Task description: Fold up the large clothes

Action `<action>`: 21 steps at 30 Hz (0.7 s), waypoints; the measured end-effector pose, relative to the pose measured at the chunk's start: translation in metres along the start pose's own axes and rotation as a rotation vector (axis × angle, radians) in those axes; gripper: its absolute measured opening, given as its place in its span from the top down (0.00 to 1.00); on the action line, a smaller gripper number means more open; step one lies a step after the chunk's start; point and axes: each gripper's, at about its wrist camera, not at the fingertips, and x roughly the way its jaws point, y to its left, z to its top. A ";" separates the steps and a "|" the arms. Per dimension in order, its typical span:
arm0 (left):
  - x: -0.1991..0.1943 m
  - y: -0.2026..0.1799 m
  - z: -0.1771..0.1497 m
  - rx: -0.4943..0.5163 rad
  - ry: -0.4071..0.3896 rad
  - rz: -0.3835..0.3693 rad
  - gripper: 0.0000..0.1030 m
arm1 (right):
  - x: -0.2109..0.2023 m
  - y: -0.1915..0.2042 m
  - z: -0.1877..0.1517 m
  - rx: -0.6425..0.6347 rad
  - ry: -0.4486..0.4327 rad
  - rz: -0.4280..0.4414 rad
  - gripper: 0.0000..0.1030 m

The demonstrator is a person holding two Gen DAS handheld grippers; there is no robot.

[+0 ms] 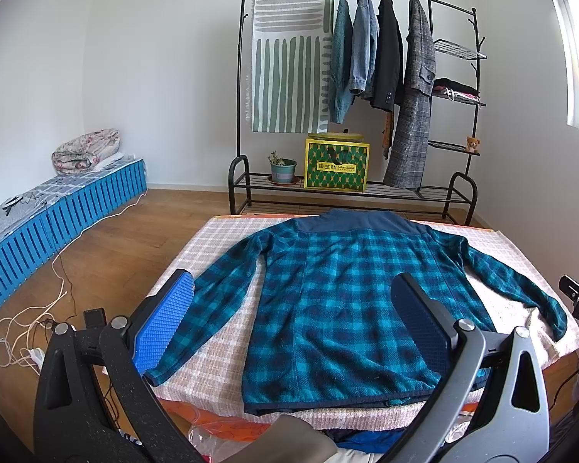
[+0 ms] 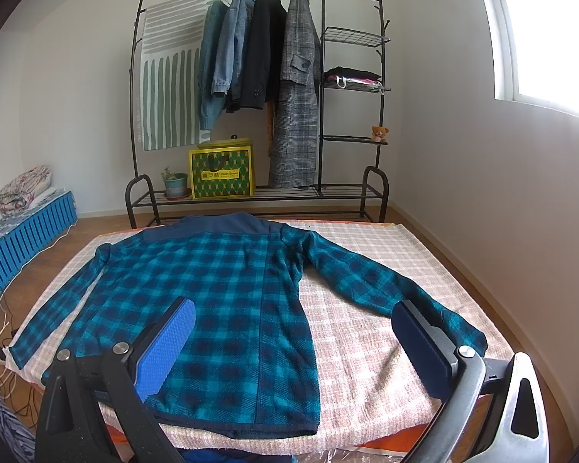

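Note:
A teal and navy plaid fleece jacket (image 1: 339, 301) lies flat, back up, on a pink checked cloth (image 1: 220, 355) that covers the table; collar far, hem near, both sleeves spread outward. My left gripper (image 1: 293, 305) hovers open above the near left part of the jacket, its blue pads over the left sleeve and the lower body. In the right wrist view the same jacket (image 2: 220, 308) fills the left of the cloth (image 2: 366, 347). My right gripper (image 2: 293, 332) hangs open over the jacket's lower right side and right cuff. Neither holds anything.
A black clothes rack (image 1: 366, 88) with hanging coats, a yellow box (image 1: 336, 166) and a potted plant (image 1: 281, 169) stands behind the table. Blue slatted crates (image 1: 61, 216) with bedding line the left wall. Cables (image 1: 27, 324) lie on the wooden floor at left. More clothes sit below the table's near edge.

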 end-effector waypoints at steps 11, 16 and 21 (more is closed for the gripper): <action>0.000 0.000 -0.001 0.003 -0.002 0.001 0.00 | -0.002 -0.001 0.007 0.002 -0.002 -0.004 0.00; -0.002 0.002 0.008 -0.001 -0.009 0.013 0.00 | -0.003 0.000 0.018 0.009 -0.003 -0.007 0.00; 0.002 0.010 0.014 0.008 -0.013 0.030 0.00 | -0.004 0.009 0.021 0.005 -0.023 0.002 0.00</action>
